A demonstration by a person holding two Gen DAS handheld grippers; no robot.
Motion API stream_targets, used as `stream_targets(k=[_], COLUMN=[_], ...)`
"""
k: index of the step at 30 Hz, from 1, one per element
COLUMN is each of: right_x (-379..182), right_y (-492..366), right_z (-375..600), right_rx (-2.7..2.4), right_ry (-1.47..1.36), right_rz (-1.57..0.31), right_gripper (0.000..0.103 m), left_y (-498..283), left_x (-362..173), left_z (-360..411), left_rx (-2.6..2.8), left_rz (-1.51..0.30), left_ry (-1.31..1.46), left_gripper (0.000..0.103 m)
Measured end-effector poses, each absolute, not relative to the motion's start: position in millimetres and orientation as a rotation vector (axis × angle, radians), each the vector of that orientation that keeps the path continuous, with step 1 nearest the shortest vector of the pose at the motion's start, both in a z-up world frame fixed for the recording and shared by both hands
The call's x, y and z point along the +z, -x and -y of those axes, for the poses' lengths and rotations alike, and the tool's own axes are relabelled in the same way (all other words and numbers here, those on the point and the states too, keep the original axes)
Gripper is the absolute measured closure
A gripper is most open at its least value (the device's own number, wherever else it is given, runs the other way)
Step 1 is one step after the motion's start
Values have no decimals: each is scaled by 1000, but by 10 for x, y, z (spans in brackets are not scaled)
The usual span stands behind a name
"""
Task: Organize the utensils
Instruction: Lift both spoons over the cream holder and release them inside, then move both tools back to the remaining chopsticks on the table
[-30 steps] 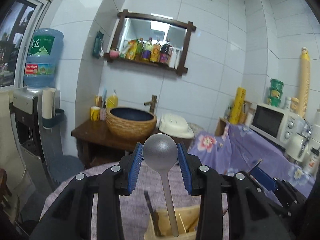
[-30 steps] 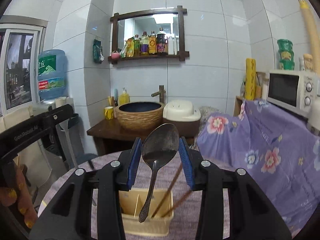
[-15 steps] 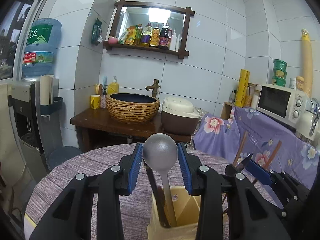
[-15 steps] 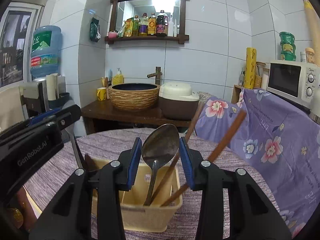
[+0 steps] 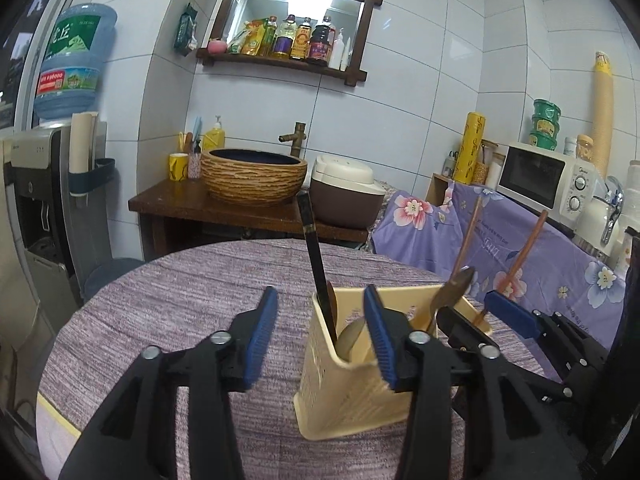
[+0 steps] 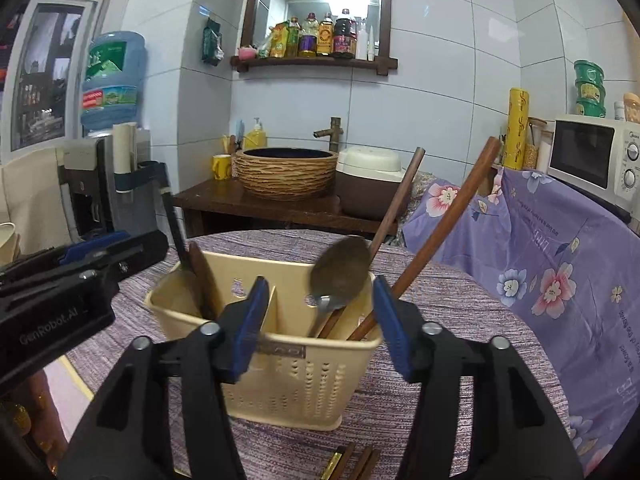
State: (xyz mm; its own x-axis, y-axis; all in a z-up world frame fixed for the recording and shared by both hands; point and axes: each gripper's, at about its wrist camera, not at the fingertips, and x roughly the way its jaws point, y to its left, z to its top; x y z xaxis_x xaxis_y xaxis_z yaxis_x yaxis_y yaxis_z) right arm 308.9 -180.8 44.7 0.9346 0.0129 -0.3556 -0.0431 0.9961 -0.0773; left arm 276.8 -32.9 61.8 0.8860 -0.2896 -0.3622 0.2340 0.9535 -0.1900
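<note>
Fingers: left gripper [image 5: 320,334] blue pads spread wide, nothing between them; right gripper [image 6: 320,322] likewise spread wide and empty, both poised over the holder.

Utensil holder [image 6: 304,376]: cream plastic, perforated walls, divided into compartments, upright on the round table [image 6: 460,420] with its purple woven cloth.
- Right compartment: metal spoon [image 6: 340,272], bowl up, leaning; two brown wooden chopsticks [image 6: 440,236] slanting out to the right.
- Left compartment: pale spoon [image 5: 350,338] sunk low, a dark chopstick [image 5: 316,256] and a brown wooden handle beside it.
- Loose chopsticks [image 6: 352,464] lie on the cloth at the near edge, partly cut off.

Surroundings: woven basin [image 6: 286,174] with faucet on a dark wooden stand; rice cooker [image 6: 370,182] beside it; shelf of bottles [image 6: 320,38] in a wooden frame; water dispenser [image 6: 110,80]; microwave [image 6: 596,158] above a purple floral cover.

Obstruction: the left gripper's black body crosses the right wrist view at left, close to the holder.

Writing: "GenRobot.AI" on that body; bottle labels too small to read.
</note>
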Motion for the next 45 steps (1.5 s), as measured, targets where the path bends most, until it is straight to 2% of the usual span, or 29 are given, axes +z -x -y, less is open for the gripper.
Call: stream_targets(k=[4,8,13,18,23,32,37,41,45], right_x=[466,422,113,-407,-713,-787,-700,-682,-689], right_y=[-2787,-2464,-2161,-2033,-1965,-1810,-1670,-1689,-1711], right_z=[1832,1902,1940,2032,2040,2374,2668,2550,2567], right_rx=[40,48,14,-14,-26,-135,-158,-119,-124], right_ry=[72,65,129,96,73,83,-34,-19,-33], right_rz=[-345,-353,-491,-702,-814,-882,-836,-832,-826], right_gripper=[45,27,23,23,23,22,22,22,22], left_y=[-2534,-2315,-2026,-1859,-1758,-1686,-1686,-1694,-1708], left_x=[573,434,98,-186,-330,-433,-473,-506,-578], left_z=[223,163,135,160,242,380,583,867,1078], left_rx=[-272,-292,-282,-280,-293,-320,-367,-444,-489], left_rz=[-404,-450,-539,-636,-682,-727,-759,-798,-841], left_ry=[162,157,117,88,42,-3,-41,-116,-186], left_gripper=[44,38,32,32,32,32,31,32,46])
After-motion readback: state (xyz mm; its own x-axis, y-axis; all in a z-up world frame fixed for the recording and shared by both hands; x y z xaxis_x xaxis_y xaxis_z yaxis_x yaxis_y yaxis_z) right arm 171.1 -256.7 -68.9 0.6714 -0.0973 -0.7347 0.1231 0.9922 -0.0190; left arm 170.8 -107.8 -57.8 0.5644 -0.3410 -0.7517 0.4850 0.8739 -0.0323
